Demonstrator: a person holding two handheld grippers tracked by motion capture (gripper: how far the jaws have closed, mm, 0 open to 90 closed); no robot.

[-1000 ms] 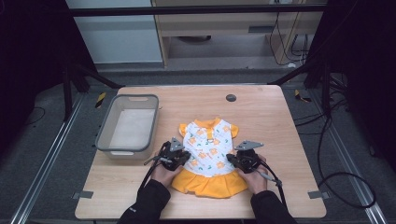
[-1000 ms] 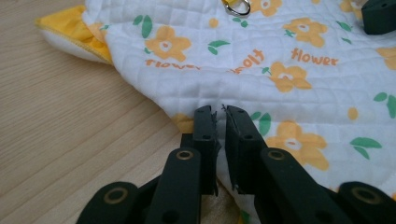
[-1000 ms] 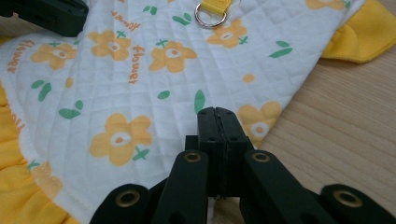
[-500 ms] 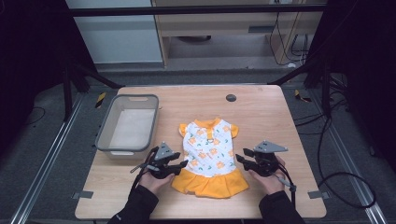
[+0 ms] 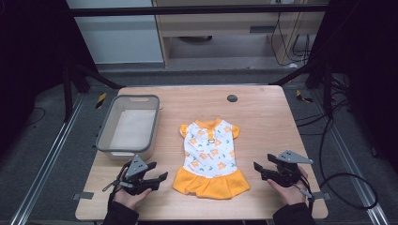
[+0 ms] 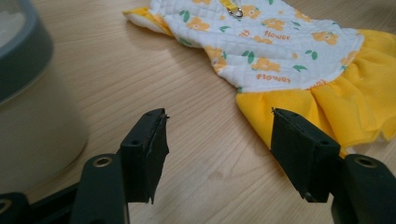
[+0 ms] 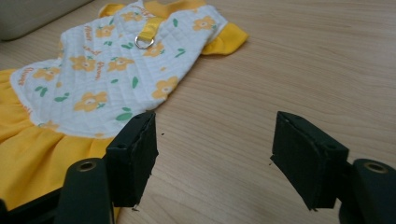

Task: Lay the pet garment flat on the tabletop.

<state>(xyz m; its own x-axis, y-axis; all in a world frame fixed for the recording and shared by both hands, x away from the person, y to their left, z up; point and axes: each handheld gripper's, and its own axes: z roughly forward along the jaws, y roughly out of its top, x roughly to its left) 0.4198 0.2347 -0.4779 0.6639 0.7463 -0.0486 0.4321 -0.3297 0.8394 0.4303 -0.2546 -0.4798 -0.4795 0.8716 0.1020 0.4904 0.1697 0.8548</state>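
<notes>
Cloth this light and limp will sag, so I judge the dress (image 5: 210,158), flat mid-table toward the near edge, wants pinching at its shoulders. My left gripper (image 5: 158,178) and right gripper (image 5: 257,169) have just been opening, nothing between them.

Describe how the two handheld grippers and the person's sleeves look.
Both the left gripper and right gripper are black, each with two blocky flat-faced jaws, a grey three-cornered plate on top and a trailing black cable. The sleeves are dark.
</notes>
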